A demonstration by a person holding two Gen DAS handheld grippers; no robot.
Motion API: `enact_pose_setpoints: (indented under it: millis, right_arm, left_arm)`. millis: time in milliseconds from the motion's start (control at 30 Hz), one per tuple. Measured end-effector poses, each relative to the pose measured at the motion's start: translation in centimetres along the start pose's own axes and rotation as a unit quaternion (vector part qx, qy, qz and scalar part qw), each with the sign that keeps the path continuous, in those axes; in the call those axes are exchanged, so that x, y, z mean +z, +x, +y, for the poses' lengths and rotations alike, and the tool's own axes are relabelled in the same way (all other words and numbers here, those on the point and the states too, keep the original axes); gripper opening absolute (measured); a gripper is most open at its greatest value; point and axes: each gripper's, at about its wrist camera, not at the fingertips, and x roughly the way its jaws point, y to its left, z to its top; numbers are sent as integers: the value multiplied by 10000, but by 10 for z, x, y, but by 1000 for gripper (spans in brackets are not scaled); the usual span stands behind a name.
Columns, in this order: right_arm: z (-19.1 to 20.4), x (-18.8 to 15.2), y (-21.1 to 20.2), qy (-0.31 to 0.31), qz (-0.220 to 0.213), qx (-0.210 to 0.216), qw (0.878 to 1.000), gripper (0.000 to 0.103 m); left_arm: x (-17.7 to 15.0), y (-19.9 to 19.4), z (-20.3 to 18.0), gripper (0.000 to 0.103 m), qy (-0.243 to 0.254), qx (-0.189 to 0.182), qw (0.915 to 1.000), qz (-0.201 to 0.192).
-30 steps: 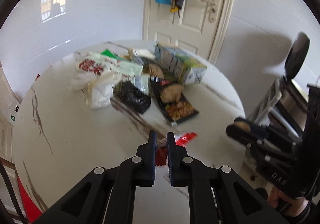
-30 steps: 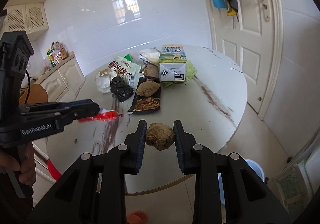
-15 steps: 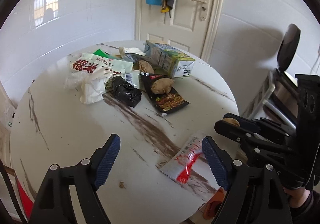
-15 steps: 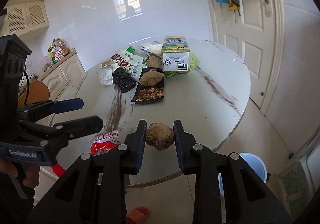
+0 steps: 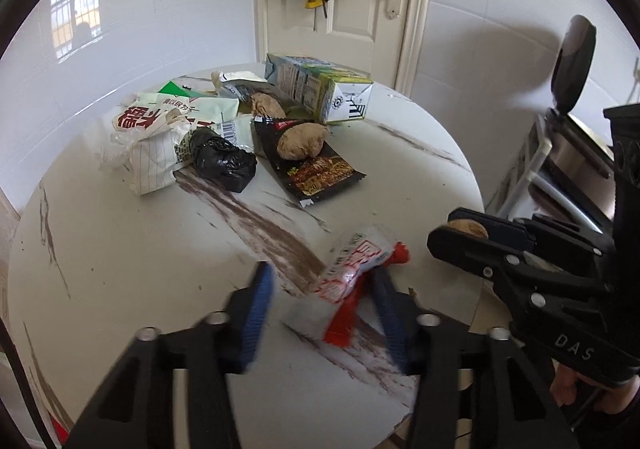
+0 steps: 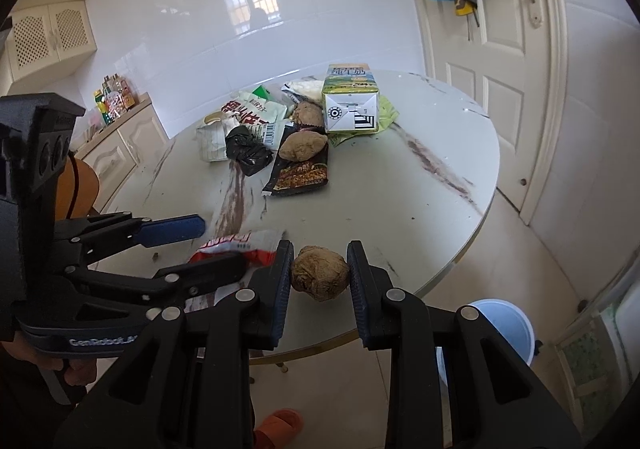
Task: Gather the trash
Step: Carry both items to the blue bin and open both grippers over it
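Two grippers were seen over the near edge of the round table (image 6: 460, 169). The right gripper (image 6: 319, 275) was clenched on a brown crumpled lump (image 6: 319, 273), held above the table rim. The left gripper (image 5: 320, 313) was spread wide, its blue-padded fingers (image 5: 256, 313) set to either side of a red-and-white wrapper (image 5: 352, 281); whether the wrapper was touched by either pad could not be told, as the frame was blurred there. Farther back, the main heap was noted: a black bag (image 5: 224, 159), a dark snack packet (image 5: 316, 169) with a second brown lump (image 5: 300, 141) on it, a milk carton (image 5: 320, 87) and white printed bags (image 5: 160, 129). A blue bin (image 6: 504, 325) was seen on the floor beyond the table edge.

Step judged: the wrapper pickup was in hand. Next, the left fingers would need closing on the wrapper, and both pieces carried to the bin.
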Motion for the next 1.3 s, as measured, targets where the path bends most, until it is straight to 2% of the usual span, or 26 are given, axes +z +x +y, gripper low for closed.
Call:
enact_pose_setpoints:
  millis: [67,100,200,333,467,633,767,933,967,1000,1067,1200,1300]
  right_arm:
    - [0,0,0,-15,-8,-2,10000,26]
    - [0,0,0,-8,-6,19,10000,26]
    - [-3,-1,-2,20,-45,17,10000,26]
    - [-15,-1,-12,178,-201,49,9996,26]
    - [-37,1,-30,434,-434,-31,9981,26]
    - [-80,-4,-61,763,-736,-554,9928,26]
    - [-121,-11,-70,1052,-743,-1038,9862,26]
    - [-173,-16,-57,1380,-655,-1328,9793,29]
    - [-184,-18,-51,1430,-590,-1401,9780,34]
    - [-192,-20,-47,1468,-497,-1446,9773,44]
    - [-205,-27,-43,1557,-412,-1606,9738,54]
    - [-226,-44,-50,1721,-257,-1852,9672,61]
    - [-237,-54,-55,1852,-153,-1993,9622,63]
  left_arm:
    - [2,3,4,13,-164,-91,9998,-10]
    - [3,4,7,11,-246,-97,9997,-1]
    - [7,4,8,9,-444,-126,9989,-54]
    - [14,-8,-7,9,-410,-331,9982,-285]
    - [30,-14,-40,9,-179,-763,9957,-485]
    - [52,0,-96,9,339,-1129,9915,-551]
    - [74,30,-136,9,703,-1348,9872,-486]
    - [100,85,-165,9,903,-1352,9865,-185]
    - [104,97,-171,9,919,-1385,9860,-124]
    - [108,106,-177,9,933,-1367,9862,-54]
    - [116,131,-187,9,1008,-1343,9857,125]
    - [130,175,-205,11,993,-1339,9851,423]
    - [139,201,-214,19,1001,-1149,9871,498]
